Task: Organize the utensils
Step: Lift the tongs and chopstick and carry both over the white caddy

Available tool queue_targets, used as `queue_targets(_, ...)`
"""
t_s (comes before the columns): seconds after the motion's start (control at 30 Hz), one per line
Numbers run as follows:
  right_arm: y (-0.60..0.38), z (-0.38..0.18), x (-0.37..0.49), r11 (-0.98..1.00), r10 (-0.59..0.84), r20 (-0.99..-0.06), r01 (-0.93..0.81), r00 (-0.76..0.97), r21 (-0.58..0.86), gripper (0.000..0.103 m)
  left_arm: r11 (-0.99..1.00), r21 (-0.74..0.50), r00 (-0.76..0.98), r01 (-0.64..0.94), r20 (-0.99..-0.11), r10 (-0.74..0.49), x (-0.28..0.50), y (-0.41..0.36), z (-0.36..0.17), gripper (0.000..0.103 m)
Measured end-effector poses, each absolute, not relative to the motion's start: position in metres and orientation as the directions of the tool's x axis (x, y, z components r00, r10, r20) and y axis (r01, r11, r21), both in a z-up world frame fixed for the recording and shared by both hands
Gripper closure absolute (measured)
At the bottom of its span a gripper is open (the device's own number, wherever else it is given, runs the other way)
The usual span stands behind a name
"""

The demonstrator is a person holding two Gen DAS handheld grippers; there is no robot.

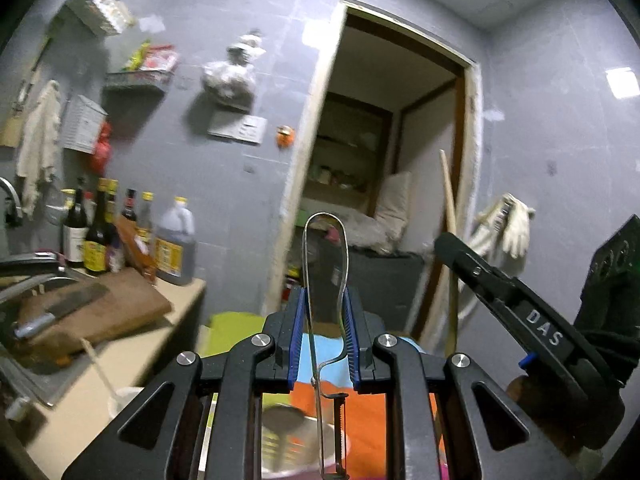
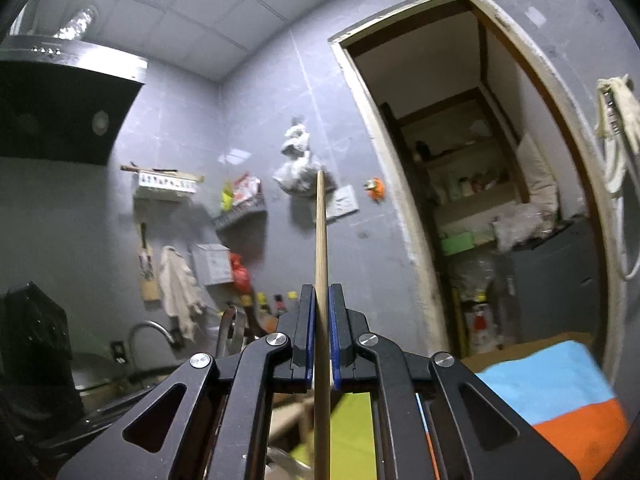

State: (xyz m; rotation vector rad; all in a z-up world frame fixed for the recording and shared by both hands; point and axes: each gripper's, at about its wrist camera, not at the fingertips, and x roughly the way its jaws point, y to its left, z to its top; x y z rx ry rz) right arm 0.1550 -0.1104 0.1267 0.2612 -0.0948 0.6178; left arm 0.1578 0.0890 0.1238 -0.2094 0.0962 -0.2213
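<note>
Grey tiled walls (image 1: 224, 184), white panelled ceiling (image 2: 208, 16) with a bright lamp at 11 o'clock. Open wood-framed doorway (image 1: 400, 152) at 1 o'clock leads to a dim storeroom with shelves. Black range hood (image 2: 60, 112) at 9 o'clock. Wire wall shelf (image 1: 138, 80), hanging cloth (image 1: 40, 144), beige bench (image 1: 132, 352) with bottles (image 1: 100, 232) at 8 o'clock.

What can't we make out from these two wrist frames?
- Metal utensil, left wrist view: its lower end is hidden behind the left gripper, so its type is unclear.
- Wooden stick, right wrist view: its lower end is cut off by the frame edge below the right gripper.
- Container under the left gripper: blurred, linkage covers it; contents unreadable.
- Bottles: labels too small.
</note>
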Motion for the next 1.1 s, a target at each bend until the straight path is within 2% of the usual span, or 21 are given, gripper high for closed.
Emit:
queue_targets(0.3, -0.063, 0.117, 0.175, 0.751, 0.579, 0.189, -0.609, 0.793, 0.256, 0.098, 0.953, -0.286, 0.993, 0.099, -0.039, -0.115, 0.168, 0.164, 0.112, 0.087)
queue_targets(0.5, -0.053, 0.103, 0.184, 0.792, 0.511, 0.205, -0.55, 0.834, 0.264, 0.098, 0.935, -0.344, 0.995, 0.087, -0.022, -0.101, 0.179, 0.187, 0.095, 0.087)
queue_targets(0.67, -0.05, 0.093, 0.184, 0.829, 0.453, 0.226, -0.501, 0.862, 0.249, 0.098, 0.933, -0.352, 0.996, 0.071, -0.023, -0.085, 0.185, 0.186, 0.082, 0.087)
queue_targets(1.1, -0.041, 0.072, 0.186, 0.857, 0.43, 0.215, -0.471, 0.877, 0.21, 0.098, 0.954, -0.297, 1.0, -0.024, -0.022, 0.018, 0.182, 0.169, 0.053, 0.087)
